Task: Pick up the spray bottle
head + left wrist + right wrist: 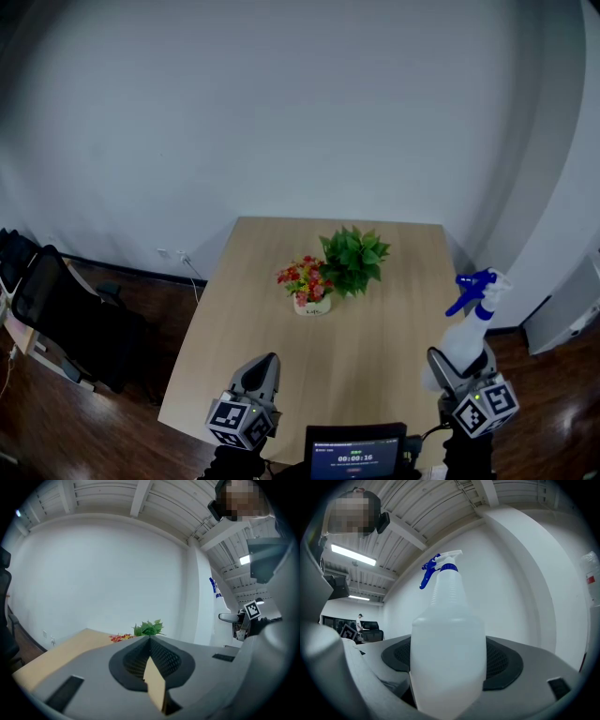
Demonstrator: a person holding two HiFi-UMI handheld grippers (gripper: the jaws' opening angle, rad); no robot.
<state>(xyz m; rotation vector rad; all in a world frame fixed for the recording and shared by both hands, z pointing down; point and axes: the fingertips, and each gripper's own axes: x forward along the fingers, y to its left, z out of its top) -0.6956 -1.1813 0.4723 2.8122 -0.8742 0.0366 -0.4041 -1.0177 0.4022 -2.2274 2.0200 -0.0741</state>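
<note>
The spray bottle is translucent white with a blue trigger head, and it is lifted off the table at the right, upright. My right gripper is shut on its body. In the right gripper view the spray bottle fills the middle between the jaws, its blue nozzle pointing left. My left gripper hovers over the table's near left edge, shut with nothing in it; in the left gripper view its jaws meet at a point. The spray bottle's blue head shows far right there.
A light wooden table stands against a white wall. A small pot of red and yellow flowers and a green leafy plant sit at its middle. A black chair is on the floor to the left. A screen is at the near edge.
</note>
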